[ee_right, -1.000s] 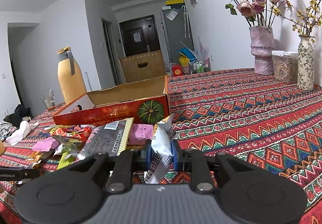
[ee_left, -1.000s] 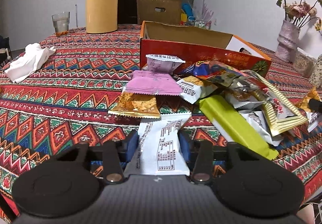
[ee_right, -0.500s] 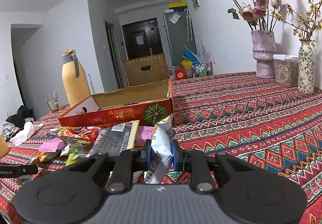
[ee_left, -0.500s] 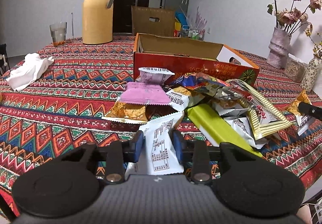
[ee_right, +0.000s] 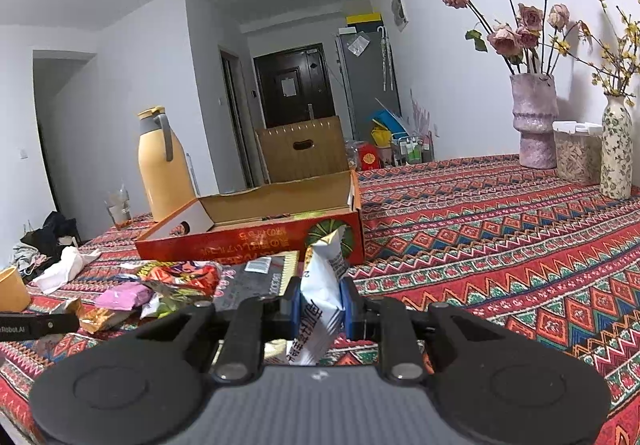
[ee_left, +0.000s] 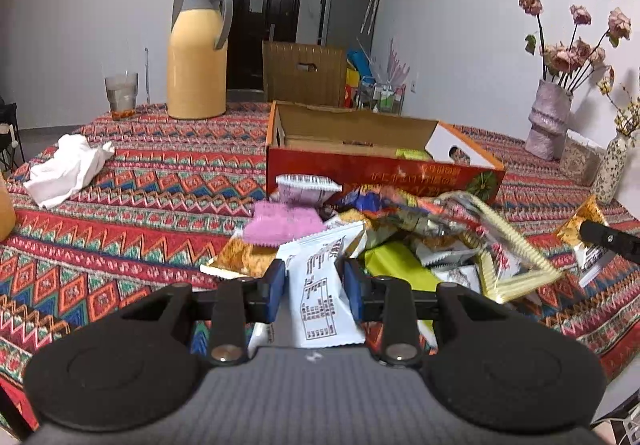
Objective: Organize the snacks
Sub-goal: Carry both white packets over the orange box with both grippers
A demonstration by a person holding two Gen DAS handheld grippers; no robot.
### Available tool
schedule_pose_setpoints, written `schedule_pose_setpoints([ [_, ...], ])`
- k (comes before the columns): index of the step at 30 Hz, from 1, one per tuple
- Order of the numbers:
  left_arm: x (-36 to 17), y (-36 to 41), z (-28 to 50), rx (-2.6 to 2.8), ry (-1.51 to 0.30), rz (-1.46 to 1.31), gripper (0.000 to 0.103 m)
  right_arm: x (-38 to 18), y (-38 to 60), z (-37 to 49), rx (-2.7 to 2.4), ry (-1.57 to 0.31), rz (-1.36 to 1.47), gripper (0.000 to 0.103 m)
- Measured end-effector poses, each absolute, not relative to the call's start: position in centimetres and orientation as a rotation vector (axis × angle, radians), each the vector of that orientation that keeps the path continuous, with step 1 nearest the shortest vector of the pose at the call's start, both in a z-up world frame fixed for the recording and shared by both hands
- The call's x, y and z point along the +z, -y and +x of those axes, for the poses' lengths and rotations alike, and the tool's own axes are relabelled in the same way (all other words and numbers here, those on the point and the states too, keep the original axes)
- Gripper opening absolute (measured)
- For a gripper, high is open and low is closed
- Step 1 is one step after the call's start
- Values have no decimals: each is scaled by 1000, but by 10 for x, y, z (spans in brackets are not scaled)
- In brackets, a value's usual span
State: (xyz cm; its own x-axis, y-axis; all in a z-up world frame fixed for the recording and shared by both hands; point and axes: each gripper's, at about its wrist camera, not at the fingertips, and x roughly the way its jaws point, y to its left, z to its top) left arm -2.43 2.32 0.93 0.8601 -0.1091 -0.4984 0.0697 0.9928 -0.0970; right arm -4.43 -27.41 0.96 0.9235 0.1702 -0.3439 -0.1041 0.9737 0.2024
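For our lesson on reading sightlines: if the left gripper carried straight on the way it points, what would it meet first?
Probably the loose pile of snack packets just ahead of the left gripper, which grips a white printed packet. The open red cardboard box lies behind. Depth is uncertain.

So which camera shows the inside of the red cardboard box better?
The left wrist view: it looks down over the front wall of the red cardboard box, showing its floor and a green packet inside. The right wrist view sees the box lower, mostly walls, with the contents barely visible.
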Motion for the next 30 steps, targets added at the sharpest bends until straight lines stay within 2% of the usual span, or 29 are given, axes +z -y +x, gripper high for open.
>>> schedule_pose_setpoints([
  [15,53,-14,29,-79,-417,-97,32,35,258,1,186,-318,190,19],
  [30,83,7,119,-81,-380,-102,32,66,247,96,217,-278,189,19],
])
